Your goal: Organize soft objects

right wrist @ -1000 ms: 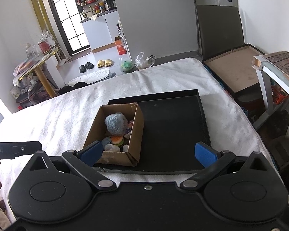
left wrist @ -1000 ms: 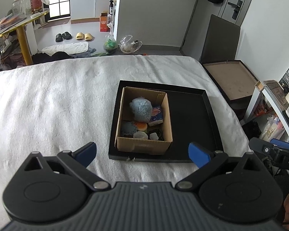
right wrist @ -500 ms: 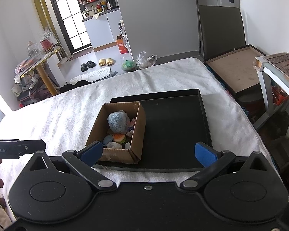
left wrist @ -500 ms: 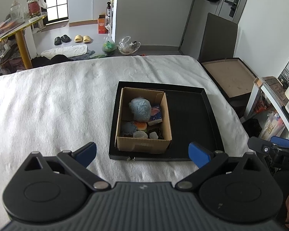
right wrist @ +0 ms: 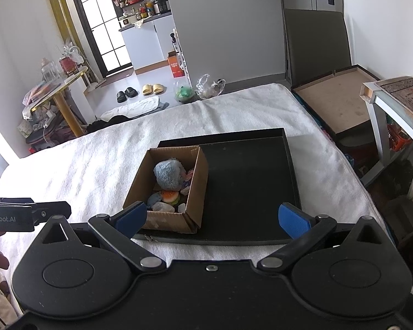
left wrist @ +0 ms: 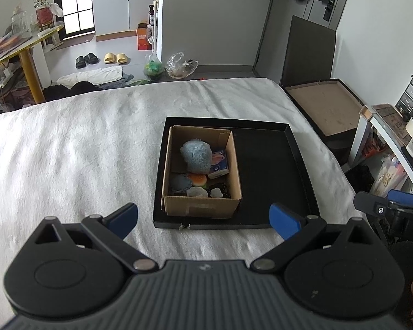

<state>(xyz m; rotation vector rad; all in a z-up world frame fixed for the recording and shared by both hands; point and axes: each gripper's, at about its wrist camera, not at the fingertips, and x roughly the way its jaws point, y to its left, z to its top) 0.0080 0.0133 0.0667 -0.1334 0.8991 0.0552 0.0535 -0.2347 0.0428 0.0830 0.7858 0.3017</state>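
Note:
A cardboard box (left wrist: pixel 201 209) stands in the left half of a black tray (left wrist: pixel 272 170) on a white-covered bed. In the box lie a fluffy blue ball (left wrist: pixel 196 156), an orange burger toy (left wrist: pixel 197 180), a small blue packet (left wrist: pixel 219 164) and other small soft pieces. The box (right wrist: pixel 176 221), tray (right wrist: pixel 247 187) and blue ball (right wrist: pixel 168 174) also show in the right wrist view. My left gripper (left wrist: pixel 203 220) is open and empty, held back from the tray's near edge. My right gripper (right wrist: pixel 212 218) is open and empty, above the tray's near edge.
The white bed cover (left wrist: pixel 68 154) spreads wide to the left of the tray. An open brown flat case (left wrist: pixel 325 104) lies beyond the bed's right edge, with a white shelf (right wrist: pixel 393 101) nearby. A yellow-legged table (left wrist: pixel 27 55) and slippers (left wrist: pixel 115 57) are on the far floor.
Both grippers have drawn back and risen a little, so the box and tray look slightly farther. Both stay open and empty. The objects in the box have not moved.

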